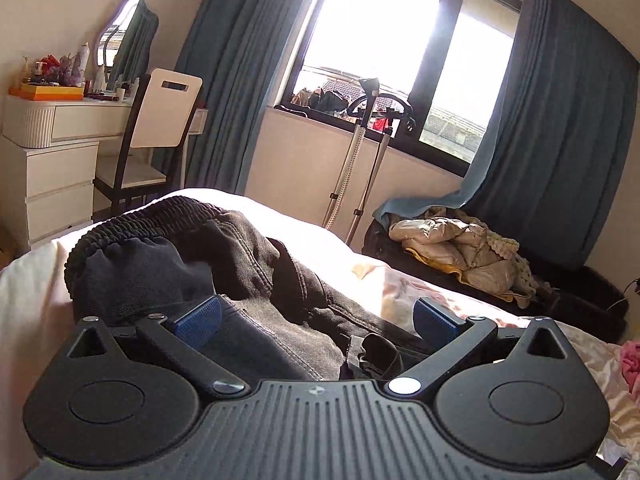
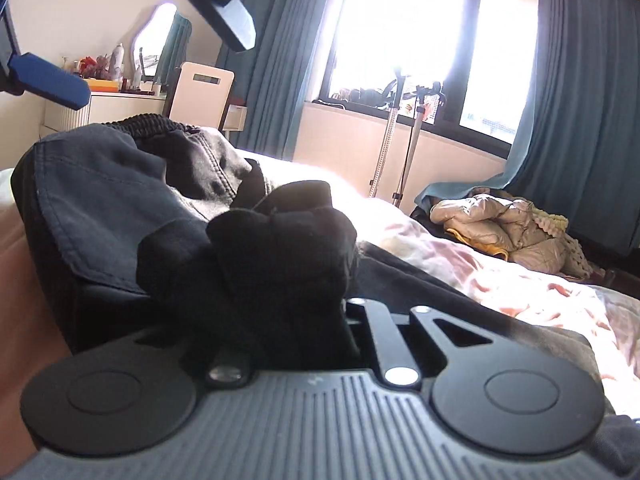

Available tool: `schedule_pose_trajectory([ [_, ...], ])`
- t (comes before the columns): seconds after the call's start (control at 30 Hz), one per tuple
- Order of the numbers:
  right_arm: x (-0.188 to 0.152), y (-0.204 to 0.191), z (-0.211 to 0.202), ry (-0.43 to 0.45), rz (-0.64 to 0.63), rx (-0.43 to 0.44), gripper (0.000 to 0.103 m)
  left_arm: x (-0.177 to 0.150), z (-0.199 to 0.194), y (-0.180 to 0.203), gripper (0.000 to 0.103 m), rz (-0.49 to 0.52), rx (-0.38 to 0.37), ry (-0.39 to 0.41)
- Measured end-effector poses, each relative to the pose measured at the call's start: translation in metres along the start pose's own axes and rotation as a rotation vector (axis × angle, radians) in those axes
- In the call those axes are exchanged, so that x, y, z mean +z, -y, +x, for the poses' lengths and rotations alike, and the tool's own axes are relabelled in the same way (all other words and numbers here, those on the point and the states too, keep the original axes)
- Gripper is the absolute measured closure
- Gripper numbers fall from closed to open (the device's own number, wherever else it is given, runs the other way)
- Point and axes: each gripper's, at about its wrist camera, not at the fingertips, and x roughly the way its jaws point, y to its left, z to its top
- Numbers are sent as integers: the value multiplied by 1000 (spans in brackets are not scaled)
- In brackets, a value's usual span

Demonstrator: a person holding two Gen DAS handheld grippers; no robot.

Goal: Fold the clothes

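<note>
Lying across the bed, the dark trousers have their elastic waistband toward the far edge, near the white desk and the chair. The cloth is spread there probably because the flat bed gives room for folding.

The right gripper is closed almost fully, and a thick bunch of black cloth rises just in front of it, so I judge that it pinches a fold of the trousers in order to carry that part over the rest. Its fingertips are buried under this bunch; the pads themselves cannot be seen.

The left gripper stands wide open above the trousers, and nothing is between its blue pads. In the right wrist view it appears at the upper left, also open, well apart from the cloth. It looks free, maybe ready to take another edge.

Strong light from the window washes out the bed sheet. The trouser legs are cut off by the gripper bodies, so how much is already folded I cannot tell. A beige jacket lies beside the bed.
</note>
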Motion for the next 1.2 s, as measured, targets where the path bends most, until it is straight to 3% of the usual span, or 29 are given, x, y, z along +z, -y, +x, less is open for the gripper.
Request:
schedule_pose_trajectory([
  [0.07,2,9,0,-10,24,-3,91,-1,4,0,1,-6,-22,-8],
  [0.17,9,7,-3,-42,27,38,80,-4,11,2,1,-22,-71,-38],
  [0.23,7,7,-12,-40,48,95,55,-5,17,1,1,-24,-89,-61],
  [0.3,1,16,-24,-48,70,153,42,-7,20,0,1,-25,-104,-84],
  [0.37,-3,27,-43,-50,81,200,39,-8,23,-2,1,-38,-120,-114],
  [0.43,-11,44,-66,-50,93,217,29,-10,28,-6,1,-64,-159,-150],
  [0.53,-29,78,-103,-55,160,188,28,-13,38,-7,2,-88,-196,-198],
  [0.63,-55,118,-133,-52,271,59,26,-19,48,-2,2,-75,-227,-233],
  [0.73,-80,166,-143,-44,478,-73,27,-26,56,8,5,-33,-217,-263],
  [0.8,-91,188,-141,-8,572,-93,28,-31,62,12,5,-29,-220,-291],
  [0.87,-93,189,-135,21,504,-133,30,-34,75,6,8,-107,-252,-356],
  [0.93,-87,181,-133,34,426,-155,29,-36,85,5,9,-119,-216,-383],
  [1.03,-75,177,-132,48,426,-50,28,-33,105,12,9,-65,-212,-435],
  [1.2,-70,177,-128,56,387,-37,25,-27,157,12,10,-95,-187,-578],
])
